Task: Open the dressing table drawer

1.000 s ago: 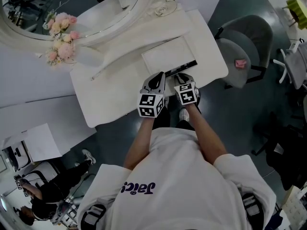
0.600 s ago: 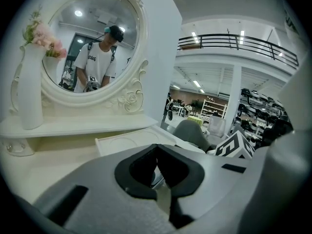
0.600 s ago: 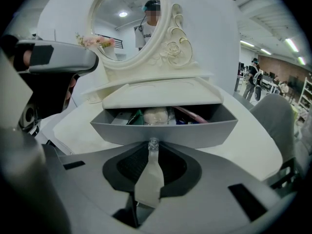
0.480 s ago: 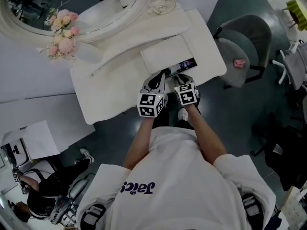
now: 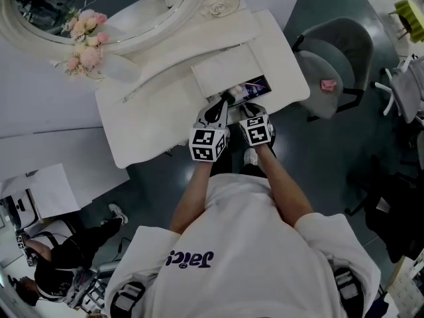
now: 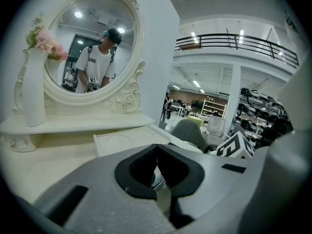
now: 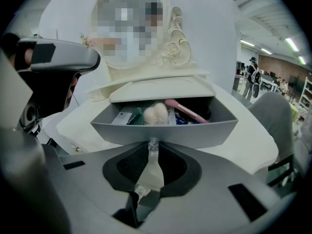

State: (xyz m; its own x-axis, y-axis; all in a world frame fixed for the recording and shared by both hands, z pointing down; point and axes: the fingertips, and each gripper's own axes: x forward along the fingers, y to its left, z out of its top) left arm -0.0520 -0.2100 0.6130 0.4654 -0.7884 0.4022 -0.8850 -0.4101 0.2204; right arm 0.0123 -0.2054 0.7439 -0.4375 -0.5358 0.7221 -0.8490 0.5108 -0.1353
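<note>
The white dressing table (image 5: 152, 121) has its grey drawer (image 7: 163, 132) pulled partway out. In the head view the drawer shows as a dark gap (image 5: 248, 88) at the table's front edge. A pink brush (image 7: 187, 112) and a beige sponge (image 7: 156, 113) lie inside. My right gripper (image 7: 152, 149) is shut on the drawer's clear crystal knob (image 7: 153, 143) at the middle of the drawer front. My left gripper (image 6: 156, 160) hovers just left of the right gripper (image 5: 250, 111). Its jaws are shut and I see nothing between them. In the head view the left gripper (image 5: 215, 114) reaches the table's front edge.
An oval mirror (image 5: 99, 12) and a white vase of pink flowers (image 5: 86, 52) stand at the back of the table. A raised lid panel (image 5: 222, 71) lies behind the drawer. A grey chair (image 5: 331, 65) with a pink item (image 5: 329, 85) stands to the right.
The drawer has slid further out and its dark gap has widened. Both grippers have drawn back a little from the table toward the person.
</note>
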